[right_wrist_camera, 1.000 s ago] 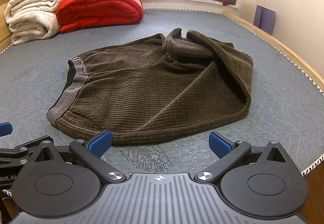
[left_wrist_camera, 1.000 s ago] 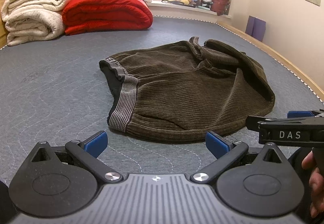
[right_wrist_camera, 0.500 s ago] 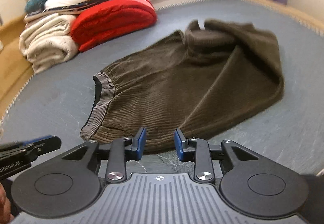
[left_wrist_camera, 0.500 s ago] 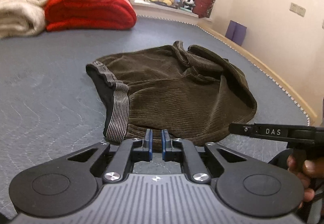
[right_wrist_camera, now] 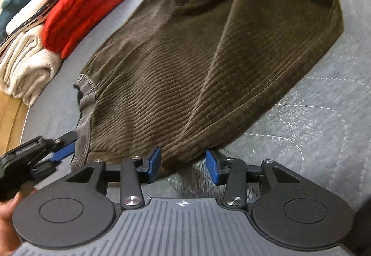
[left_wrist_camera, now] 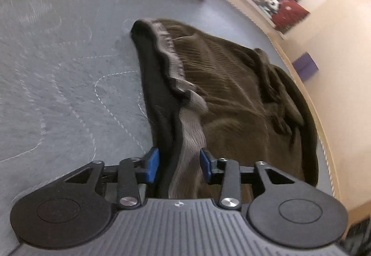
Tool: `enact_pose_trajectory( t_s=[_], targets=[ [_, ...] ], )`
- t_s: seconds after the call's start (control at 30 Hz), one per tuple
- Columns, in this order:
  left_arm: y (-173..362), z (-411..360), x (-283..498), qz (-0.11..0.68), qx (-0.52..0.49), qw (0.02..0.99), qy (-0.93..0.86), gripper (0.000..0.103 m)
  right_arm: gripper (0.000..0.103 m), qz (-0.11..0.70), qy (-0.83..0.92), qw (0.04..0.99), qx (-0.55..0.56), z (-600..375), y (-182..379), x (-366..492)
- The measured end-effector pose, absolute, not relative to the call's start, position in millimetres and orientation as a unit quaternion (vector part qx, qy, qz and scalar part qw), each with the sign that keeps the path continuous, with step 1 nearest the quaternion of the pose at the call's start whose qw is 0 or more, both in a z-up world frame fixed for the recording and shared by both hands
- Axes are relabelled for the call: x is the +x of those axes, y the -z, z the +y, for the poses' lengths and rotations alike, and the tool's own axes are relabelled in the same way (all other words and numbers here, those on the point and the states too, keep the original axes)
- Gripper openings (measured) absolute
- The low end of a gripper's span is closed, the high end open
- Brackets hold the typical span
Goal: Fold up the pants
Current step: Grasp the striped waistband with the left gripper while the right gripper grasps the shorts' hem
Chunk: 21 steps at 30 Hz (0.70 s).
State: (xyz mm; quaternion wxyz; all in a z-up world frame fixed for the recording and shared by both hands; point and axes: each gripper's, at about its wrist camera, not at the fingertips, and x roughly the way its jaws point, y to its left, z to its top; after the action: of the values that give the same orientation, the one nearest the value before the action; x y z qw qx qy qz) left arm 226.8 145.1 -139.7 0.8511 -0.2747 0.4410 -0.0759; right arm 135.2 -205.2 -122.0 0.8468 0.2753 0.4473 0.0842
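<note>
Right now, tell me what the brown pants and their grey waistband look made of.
Brown pants: apparently corduroy, matte, given the fine parallel ridges across the cloth. Grey waistband: probably ribbed knit elastic, given its narrow lengthwise ribs and gathered edge, though blur leaves that uncertain.

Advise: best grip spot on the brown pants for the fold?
Take the brown pants by the grey waistband, coming from the near edge. It's a firm raised band, and the left claw already straddles it, not yet pinching.
</note>
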Motion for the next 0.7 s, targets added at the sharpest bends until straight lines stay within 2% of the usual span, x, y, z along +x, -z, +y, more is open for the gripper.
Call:
enact_pose_trajectory(
  t_s=[0.13,0.23,0.37,0.43,0.53,0.7],
  targets=[
    [151.1,147.5,264.4,0.423,-0.309,0.848,0.081,0.052,0.044,0.438,-0.09,0.849,0.281,-206.8,122.7,141.5],
    [149.4,136.5,282.7,0.425,-0.296,0.852,0.076,0.052,0.042,0.431,-0.094,0.856,0.271,-204.5,122.8,142.6],
    [138.8,116.7,278.0,0.427,-0.191,0.88,0.082,0.036,0.027,0.422,-0.097,0.862,0.264,-206.5,124.5,143.5],
    [135.5,117.3,271.5,0.428,-0.181,0.881,0.086,0.03,0.02,0.42,-0.096,0.865,0.257,-205.8,125.1,143.5],
    [118.7,118.4,257.7,0.421,-0.153,0.89,0.087,0.024,0.016,0.41,-0.101,0.881,0.213,-195.9,121.4,140.5],
    [82.5,136.3,235.5,0.413,-0.114,0.901,0.067,0.014,0.015,0.402,-0.132,0.893,0.151,-176.9,104.6,124.6]
  ],
)
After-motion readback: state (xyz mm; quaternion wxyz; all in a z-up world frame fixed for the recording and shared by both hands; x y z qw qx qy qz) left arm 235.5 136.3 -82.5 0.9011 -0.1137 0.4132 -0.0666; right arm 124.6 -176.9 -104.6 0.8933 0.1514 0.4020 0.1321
